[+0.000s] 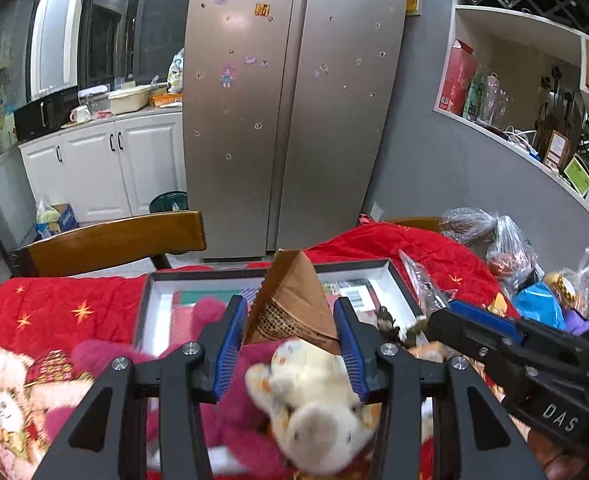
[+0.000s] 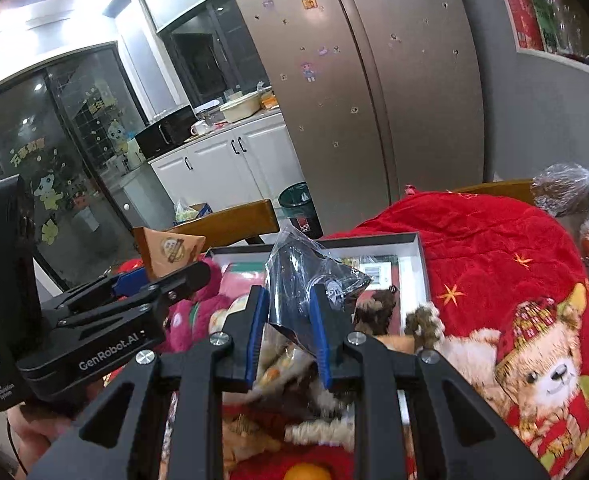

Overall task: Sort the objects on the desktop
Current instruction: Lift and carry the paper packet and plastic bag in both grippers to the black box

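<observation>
Sorting was mid-carry: the brown paper packet (image 1: 294, 304), creased and pointed, sat pinched in the left gripper (image 1: 294, 344), and the right gripper (image 2: 290, 332) clamped a crinkled clear plastic bag (image 2: 314, 276). Both hung over the open box (image 1: 398, 280), so release into it likely came next.

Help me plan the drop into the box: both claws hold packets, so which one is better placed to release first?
Probably right. The right claw holds its clear plastic packet directly before the open box; the left claw, gripping the brown packet, sits nearer the box's left side.
</observation>
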The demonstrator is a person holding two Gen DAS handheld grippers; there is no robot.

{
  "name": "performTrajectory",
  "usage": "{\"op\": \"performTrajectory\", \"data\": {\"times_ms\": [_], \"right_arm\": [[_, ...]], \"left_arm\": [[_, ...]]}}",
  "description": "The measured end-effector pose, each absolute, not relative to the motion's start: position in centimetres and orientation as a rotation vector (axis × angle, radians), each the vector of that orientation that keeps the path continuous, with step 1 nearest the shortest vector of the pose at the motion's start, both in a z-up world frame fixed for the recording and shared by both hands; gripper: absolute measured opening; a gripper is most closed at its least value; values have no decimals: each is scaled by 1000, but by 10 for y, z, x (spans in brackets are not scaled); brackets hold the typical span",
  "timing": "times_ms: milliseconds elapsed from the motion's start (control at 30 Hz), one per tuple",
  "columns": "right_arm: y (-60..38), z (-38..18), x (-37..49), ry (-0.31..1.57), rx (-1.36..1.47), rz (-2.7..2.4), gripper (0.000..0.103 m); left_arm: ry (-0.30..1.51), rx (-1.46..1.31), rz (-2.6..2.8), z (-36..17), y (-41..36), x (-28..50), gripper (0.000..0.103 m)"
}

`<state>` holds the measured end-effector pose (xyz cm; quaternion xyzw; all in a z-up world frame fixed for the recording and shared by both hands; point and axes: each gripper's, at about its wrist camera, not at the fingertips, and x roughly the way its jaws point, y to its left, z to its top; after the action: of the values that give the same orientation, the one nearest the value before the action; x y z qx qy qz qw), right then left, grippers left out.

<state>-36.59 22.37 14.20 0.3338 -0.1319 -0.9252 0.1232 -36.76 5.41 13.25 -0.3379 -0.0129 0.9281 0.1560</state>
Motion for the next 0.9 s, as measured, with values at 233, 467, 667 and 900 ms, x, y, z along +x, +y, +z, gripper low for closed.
{"op": "performTrajectory", "data": {"times_ms": [233, 467, 667, 900], "right_arm": [[237, 124, -420, -427, 975, -2706, 23], [248, 106, -453, -447, 1001, -2713, 24], [250, 90, -466, -453, 1049, -2703, 24], [256, 80, -472, -477, 1078, -2701, 24]], "left_arm": [[-65, -980, 2683, 112, 56, -407, 46], [-35, -998, 2676, 102, 58, -433, 46], [-50, -1009, 2647, 96, 60, -437, 46], [-17, -1054, 2624, 82, 69, -441, 46]]}}
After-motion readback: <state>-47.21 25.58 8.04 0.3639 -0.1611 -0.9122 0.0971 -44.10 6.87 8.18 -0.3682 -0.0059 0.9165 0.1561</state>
